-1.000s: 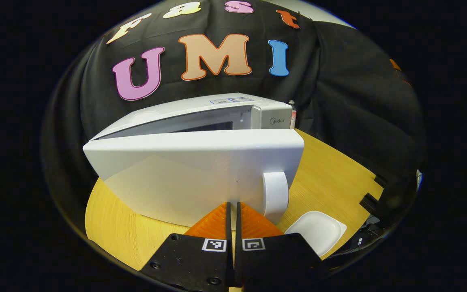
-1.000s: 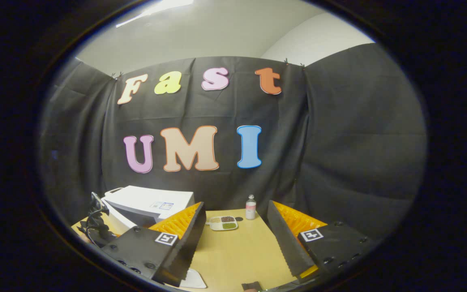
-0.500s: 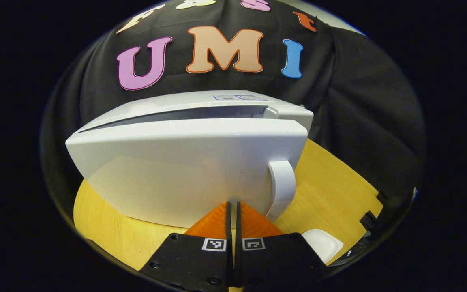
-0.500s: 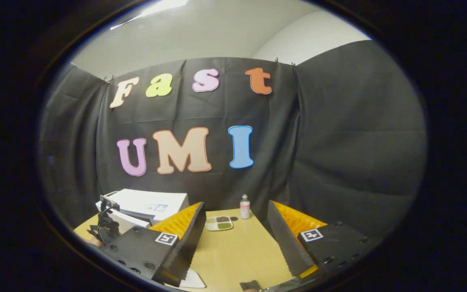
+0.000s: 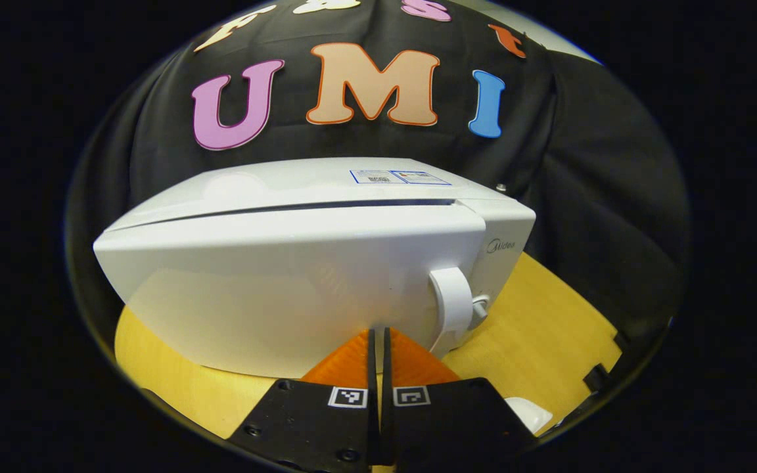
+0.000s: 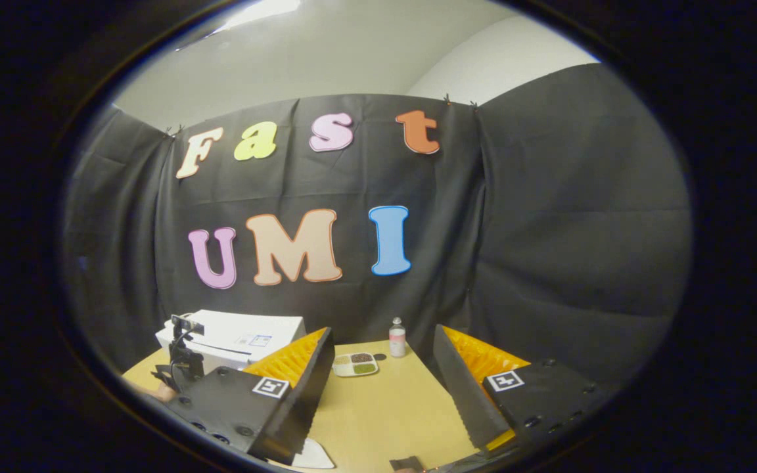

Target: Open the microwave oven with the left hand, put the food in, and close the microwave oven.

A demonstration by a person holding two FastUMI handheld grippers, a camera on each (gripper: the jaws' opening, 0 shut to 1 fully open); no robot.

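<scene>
From the left gripper view I have the boxy white microwave oven (image 5: 299,263) sitting on the pale wooden tabletop (image 5: 549,322), its broad white door (image 5: 273,289) drawn in against the body with just a thin dark seam showing along the top edge. My left gripper (image 5: 378,341) has its two fingers pressed together with nothing between them, the tips right at the lower front of the door, just left of the curved white door handle (image 5: 452,303) — I cannot tell whether they actually touch the panel. A small white dish (image 5: 528,412) peeks out at the near right edge of the table, beside the gripper body. In the right gripper view my right gripper (image 6: 384,394) hangs above the table with its fingers spread wide and nothing in them. Past the fingers, near the back of the table, lies a small white divided tray of food (image 6: 355,364) with dark and green portions, and just beside it stands a small clear bottle with a white cap (image 6: 397,337) — both well apart from the microwave at the left, where the other gripper's dark camera mount (image 6: 181,355) stands in front of it.
</scene>
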